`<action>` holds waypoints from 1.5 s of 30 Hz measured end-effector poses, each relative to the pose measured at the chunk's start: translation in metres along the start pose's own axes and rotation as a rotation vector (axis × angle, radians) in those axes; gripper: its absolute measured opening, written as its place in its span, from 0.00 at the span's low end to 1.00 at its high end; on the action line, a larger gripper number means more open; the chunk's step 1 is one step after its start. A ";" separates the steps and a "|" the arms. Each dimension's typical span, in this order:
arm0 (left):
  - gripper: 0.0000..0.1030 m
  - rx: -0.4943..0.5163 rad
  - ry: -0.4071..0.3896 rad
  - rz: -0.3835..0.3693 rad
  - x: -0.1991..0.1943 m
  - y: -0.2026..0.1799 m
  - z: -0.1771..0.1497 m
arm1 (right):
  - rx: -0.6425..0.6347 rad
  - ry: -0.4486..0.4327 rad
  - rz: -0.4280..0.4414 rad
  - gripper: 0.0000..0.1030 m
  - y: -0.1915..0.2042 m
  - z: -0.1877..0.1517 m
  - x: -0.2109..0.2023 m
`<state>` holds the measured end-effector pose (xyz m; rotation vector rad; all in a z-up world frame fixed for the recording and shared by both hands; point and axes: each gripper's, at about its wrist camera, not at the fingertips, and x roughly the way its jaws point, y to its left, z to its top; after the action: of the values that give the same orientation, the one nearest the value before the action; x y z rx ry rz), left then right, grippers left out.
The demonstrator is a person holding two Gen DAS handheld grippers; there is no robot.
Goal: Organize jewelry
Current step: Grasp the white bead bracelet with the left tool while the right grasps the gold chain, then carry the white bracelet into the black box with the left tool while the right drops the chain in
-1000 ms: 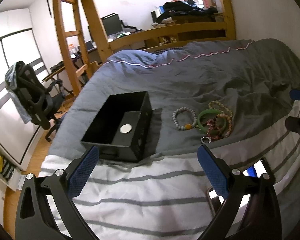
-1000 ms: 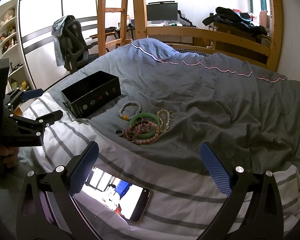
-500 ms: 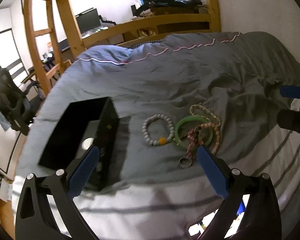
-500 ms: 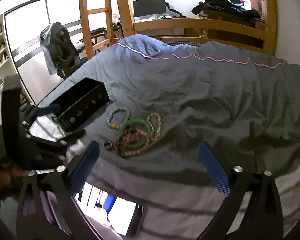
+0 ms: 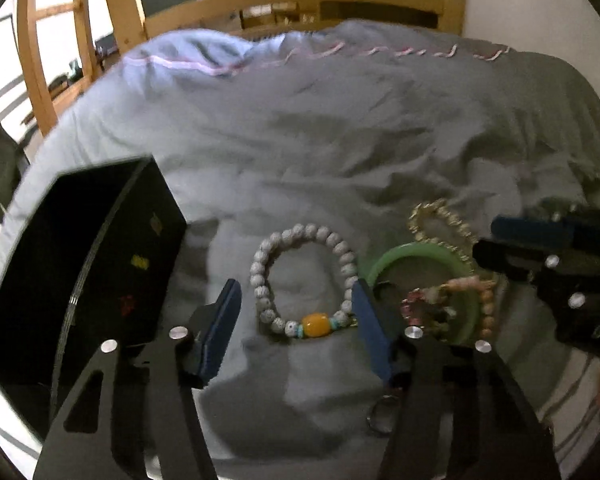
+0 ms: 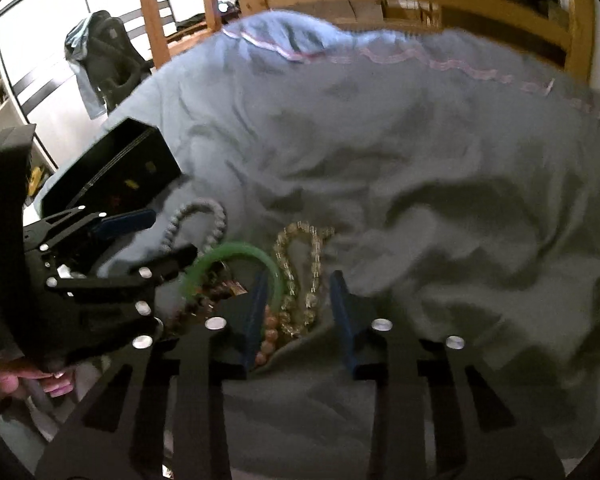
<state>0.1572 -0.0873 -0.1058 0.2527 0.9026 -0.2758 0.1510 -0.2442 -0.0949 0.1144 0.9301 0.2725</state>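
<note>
On the grey duvet (image 5: 340, 140), beside the black box (image 5: 80, 272), my left gripper (image 5: 296, 320) straddles the white bead bracelet (image 5: 304, 280), fingers spread. My right gripper (image 6: 298, 312), also spread, brackets the clear bead bracelet (image 6: 304, 272). I should close gently, low, catching beads rather than fabric.

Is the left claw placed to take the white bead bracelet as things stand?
Probably yes. The left claw is open and straddles the white bead bracelet, whose near edge lies between its blue pads with nothing on top. The green bangle crowds the right pad.
</note>
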 end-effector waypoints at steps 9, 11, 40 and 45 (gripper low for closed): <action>0.14 0.022 -0.003 -0.020 0.011 -0.004 0.003 | -0.030 0.013 0.033 0.13 0.005 -0.002 0.016; 0.11 0.018 0.005 -0.029 0.011 -0.004 0.003 | -0.019 -0.004 0.035 0.09 0.005 -0.001 0.014; 0.08 -0.026 -0.208 -0.071 -0.056 0.008 0.022 | 0.059 -0.214 0.010 0.08 -0.004 0.012 -0.030; 0.08 -0.019 -0.219 -0.072 -0.063 0.008 0.023 | 0.046 -0.227 0.005 0.08 -0.001 0.013 -0.034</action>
<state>0.1395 -0.0795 -0.0414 0.1685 0.6980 -0.3539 0.1427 -0.2545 -0.0610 0.1856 0.7109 0.2373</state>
